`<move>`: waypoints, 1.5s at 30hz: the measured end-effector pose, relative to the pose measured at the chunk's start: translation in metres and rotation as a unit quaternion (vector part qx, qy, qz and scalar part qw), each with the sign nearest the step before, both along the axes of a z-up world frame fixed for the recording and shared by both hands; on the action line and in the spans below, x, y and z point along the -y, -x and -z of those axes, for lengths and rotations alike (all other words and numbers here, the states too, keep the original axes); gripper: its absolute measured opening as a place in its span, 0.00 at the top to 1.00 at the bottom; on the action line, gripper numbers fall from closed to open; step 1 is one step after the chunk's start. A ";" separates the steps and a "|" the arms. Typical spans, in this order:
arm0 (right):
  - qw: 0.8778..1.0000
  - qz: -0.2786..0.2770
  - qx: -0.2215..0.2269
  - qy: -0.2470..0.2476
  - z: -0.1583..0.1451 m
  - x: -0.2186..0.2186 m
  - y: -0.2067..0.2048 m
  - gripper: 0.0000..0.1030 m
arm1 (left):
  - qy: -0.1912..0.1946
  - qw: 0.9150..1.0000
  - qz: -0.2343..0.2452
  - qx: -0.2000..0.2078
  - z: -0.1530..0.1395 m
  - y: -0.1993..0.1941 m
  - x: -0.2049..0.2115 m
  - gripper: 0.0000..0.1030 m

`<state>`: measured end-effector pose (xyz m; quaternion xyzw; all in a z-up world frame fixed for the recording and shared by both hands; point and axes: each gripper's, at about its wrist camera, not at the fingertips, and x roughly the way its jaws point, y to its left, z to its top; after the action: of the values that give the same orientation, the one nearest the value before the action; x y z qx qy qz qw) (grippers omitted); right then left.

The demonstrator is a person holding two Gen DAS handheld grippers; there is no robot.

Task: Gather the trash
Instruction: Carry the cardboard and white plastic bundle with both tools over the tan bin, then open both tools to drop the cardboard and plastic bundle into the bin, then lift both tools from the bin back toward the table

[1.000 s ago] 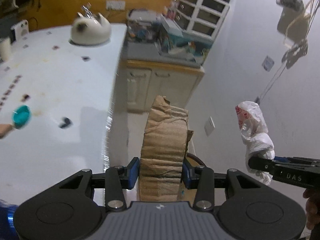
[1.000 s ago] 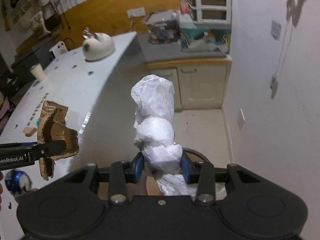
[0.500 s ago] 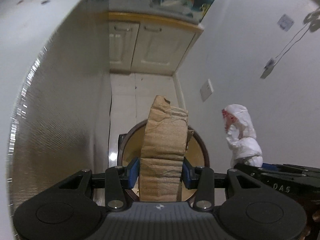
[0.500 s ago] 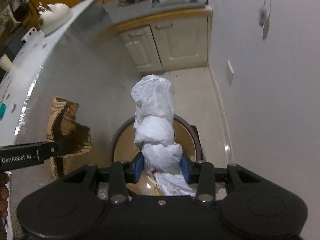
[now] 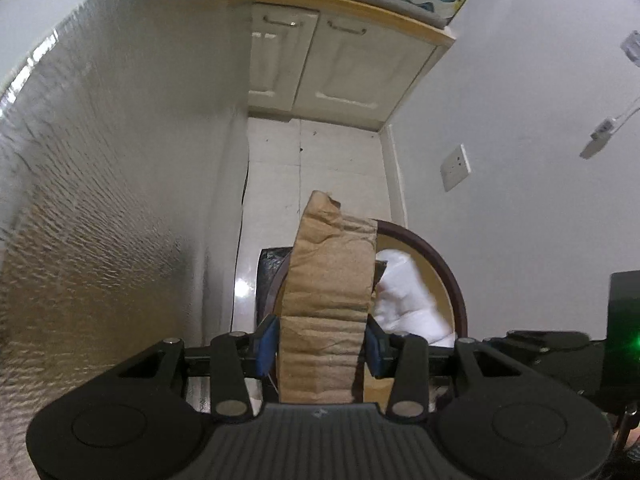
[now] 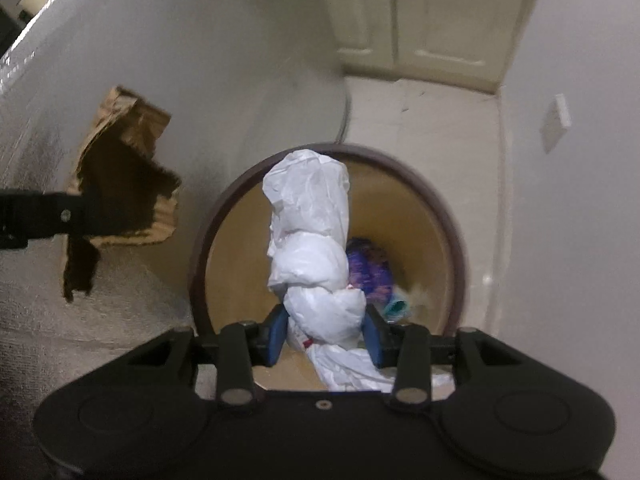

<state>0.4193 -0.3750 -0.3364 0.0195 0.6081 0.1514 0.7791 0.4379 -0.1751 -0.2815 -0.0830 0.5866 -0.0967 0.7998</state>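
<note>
A round brown-rimmed trash bin point(image 6: 200, 248) stands on the floor right below both grippers. My right gripper point(image 6: 326, 336) hovers over its mouth with a crumpled white plastic bag point(image 6: 308, 220) upright between its blue pads; its jaws are opening, and the pads still touch the bag. My left gripper point(image 5: 320, 344) is shut on a torn piece of brown cardboard point(image 5: 332, 280) above the bin's left rim point(image 5: 456, 280). In the right wrist view the cardboard point(image 6: 128, 128) hangs left of the bin. A purple wrapper point(image 6: 368, 268) lies inside the bin.
The textured side of the counter point(image 5: 100, 200) rises close on the left. Cream cabinet doors point(image 5: 320, 64) close the far end of the narrow tiled floor point(image 5: 320, 160). A white wall with a socket point(image 5: 454, 168) runs along the right.
Both grippers have dropped from counter height to just above the bin and now point steeply down. The right gripper's pads stand slightly wider around the white bag.
</note>
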 end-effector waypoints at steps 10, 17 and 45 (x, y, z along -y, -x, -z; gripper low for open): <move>0.998 0.029 -0.051 -0.023 0.022 0.007 0.009 0.23 | 0.000 0.999 0.019 -0.030 0.029 -0.013 0.011 0.57; 0.994 0.094 -0.047 -0.016 0.017 0.029 0.013 0.23 | 0.003 0.998 0.047 -0.047 0.052 -0.019 0.024 0.57; 0.973 0.228 -0.028 -0.031 0.013 0.071 0.034 0.23 | -0.016 0.992 0.089 -0.088 0.089 0.009 0.041 0.37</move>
<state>0.3854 -0.4456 -0.3491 0.1863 0.6041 -0.0119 0.7747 0.4292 -0.2158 -0.3707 -0.0253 0.6613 -0.1504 0.7345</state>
